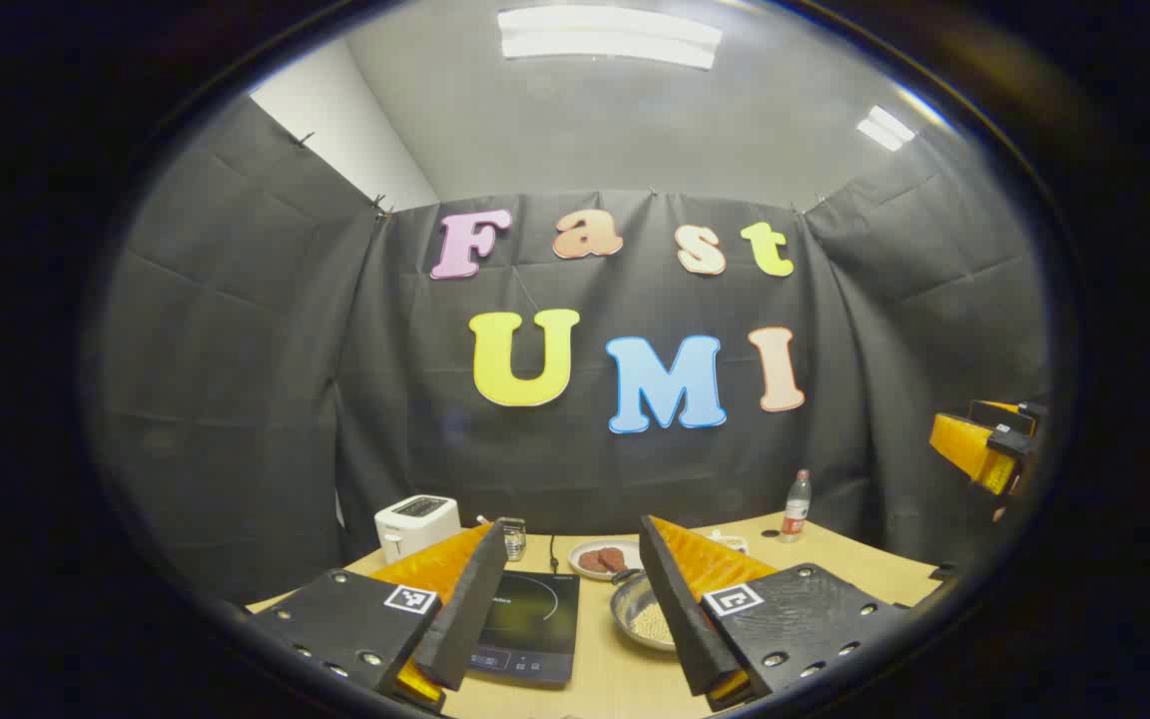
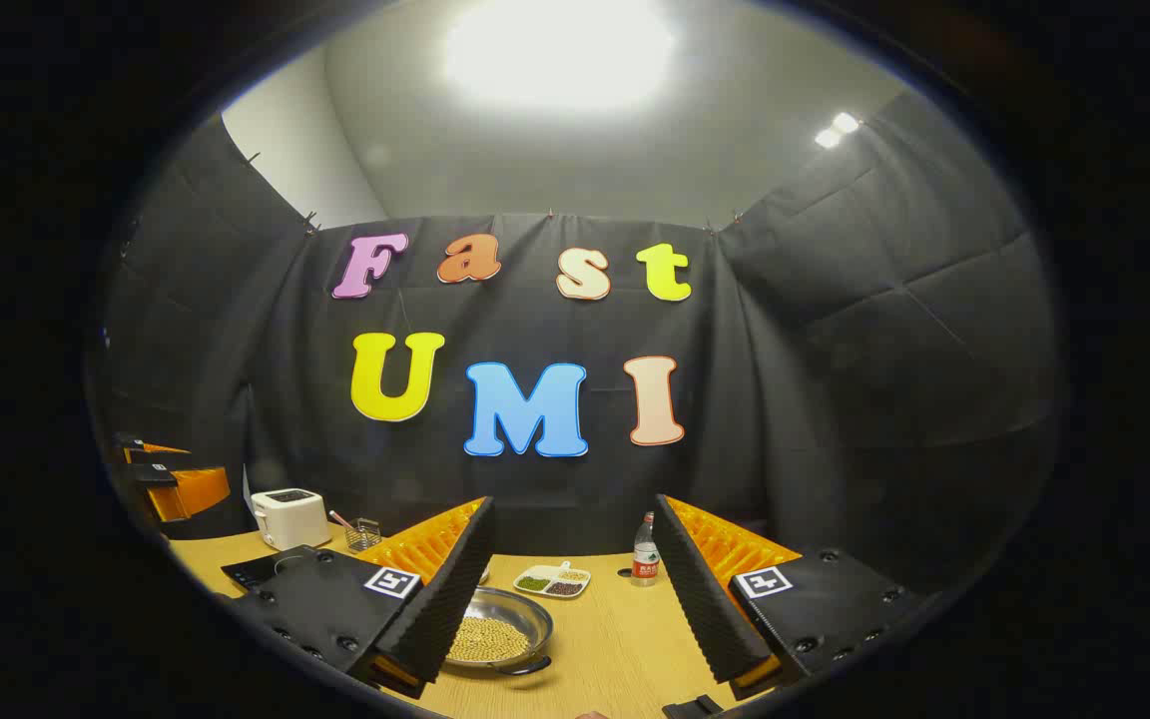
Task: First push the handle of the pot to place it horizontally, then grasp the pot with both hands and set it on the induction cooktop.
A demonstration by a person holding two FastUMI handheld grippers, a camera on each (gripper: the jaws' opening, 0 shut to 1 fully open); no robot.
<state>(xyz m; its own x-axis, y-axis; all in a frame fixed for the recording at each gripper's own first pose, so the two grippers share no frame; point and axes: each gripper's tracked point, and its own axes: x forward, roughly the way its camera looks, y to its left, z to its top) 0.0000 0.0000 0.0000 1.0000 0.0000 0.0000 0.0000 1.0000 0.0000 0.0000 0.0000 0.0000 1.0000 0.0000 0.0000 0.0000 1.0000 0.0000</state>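
In the left gripper view, the left gripper is spread wide above the table, with the induction cooktop just beside the pot. In the right gripper view, the right gripper gapes empty; the bean-filled pot sits by its left finger.

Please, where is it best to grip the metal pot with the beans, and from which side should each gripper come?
Probably at the rim of the pot, one gripper on each side from above. It is a wide, shallow metal pan holding beans, so opposite rim holds should keep it level. The dark handle stub at its near edge looks too short. Both the left gripper and right gripper are open.
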